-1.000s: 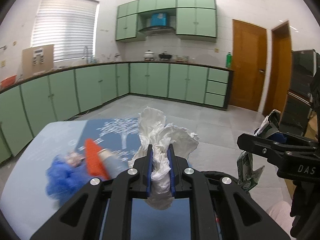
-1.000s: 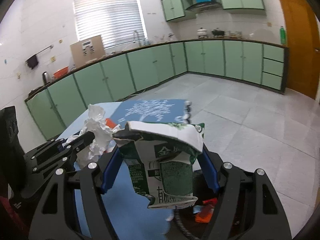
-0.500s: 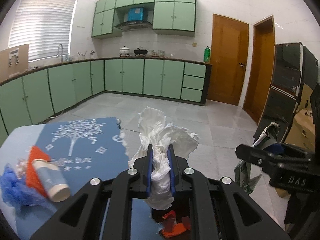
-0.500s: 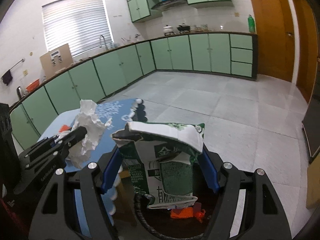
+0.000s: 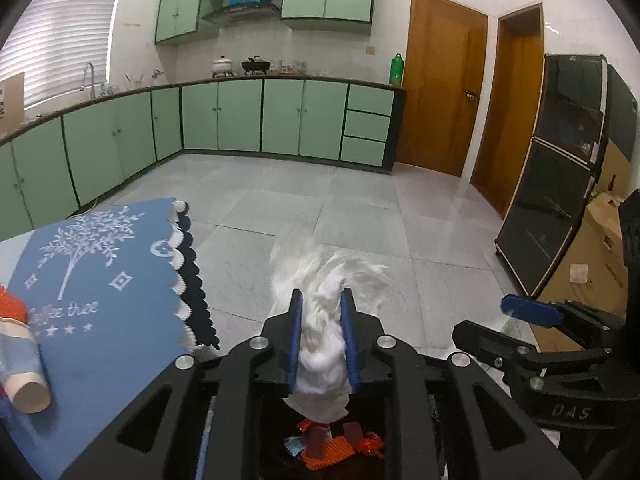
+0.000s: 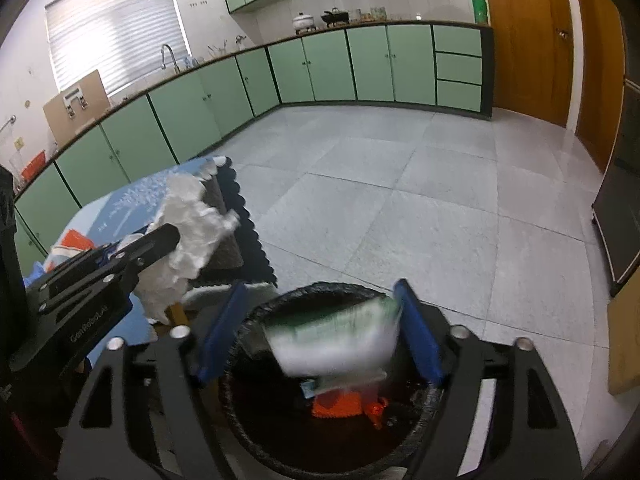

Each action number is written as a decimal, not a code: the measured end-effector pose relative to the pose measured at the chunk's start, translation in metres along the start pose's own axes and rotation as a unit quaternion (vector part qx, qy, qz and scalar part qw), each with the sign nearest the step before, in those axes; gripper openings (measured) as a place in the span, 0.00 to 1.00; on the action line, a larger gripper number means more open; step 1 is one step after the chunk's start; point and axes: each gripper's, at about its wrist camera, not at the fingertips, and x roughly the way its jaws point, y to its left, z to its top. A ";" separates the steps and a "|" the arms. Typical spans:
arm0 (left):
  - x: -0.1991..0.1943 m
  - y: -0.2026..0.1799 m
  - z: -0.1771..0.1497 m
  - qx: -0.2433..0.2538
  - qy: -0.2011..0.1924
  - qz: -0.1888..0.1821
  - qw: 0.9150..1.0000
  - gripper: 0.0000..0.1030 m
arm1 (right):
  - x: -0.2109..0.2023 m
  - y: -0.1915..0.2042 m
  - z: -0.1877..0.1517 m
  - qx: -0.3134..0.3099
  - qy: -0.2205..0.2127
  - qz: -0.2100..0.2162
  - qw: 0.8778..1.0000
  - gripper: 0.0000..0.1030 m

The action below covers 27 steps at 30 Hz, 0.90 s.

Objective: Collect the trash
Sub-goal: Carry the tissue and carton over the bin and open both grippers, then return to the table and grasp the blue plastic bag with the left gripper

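Observation:
My right gripper (image 6: 320,320) is open above the black-lined trash bin (image 6: 240,412). The green and white carton (image 6: 336,340) is blurred and falling between its jaws into the bin. My left gripper (image 5: 320,336) has widened, and the white crumpled tissue (image 5: 322,320) looks blurred and is slipping down between its jaws over the bin; it also shows in the right wrist view (image 6: 188,220). Orange and red wrappers (image 6: 340,404) lie in the bin. The right gripper shows at the right of the left wrist view (image 5: 528,312).
A table with a blue tree-print cloth (image 5: 100,300) stands left of the bin. A paper cup (image 5: 20,372) and an orange scrap (image 5: 12,304) lie on it. Green cabinets line the far walls. A black cabinet (image 5: 560,184) and cardboard boxes (image 5: 592,248) stand at the right.
Both grippers swung right from the table to above the bin. The right gripper opened and let the carton go. The left gripper's jaws spread and the tissue began sliding down.

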 end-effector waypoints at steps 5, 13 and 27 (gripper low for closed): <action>-0.003 0.007 0.001 -0.013 0.002 -0.010 1.000 0.42 | 0.002 -0.007 -0.003 0.000 -0.001 -0.027 1.000 0.84; -0.050 0.031 0.008 -0.029 -0.033 0.010 0.999 0.60 | -0.020 0.004 -0.004 -0.009 -0.024 -0.041 0.999 0.89; -0.178 0.143 -0.037 -0.064 -0.061 0.163 0.983 0.68 | -0.052 0.118 0.003 -0.041 -0.074 0.044 0.995 0.91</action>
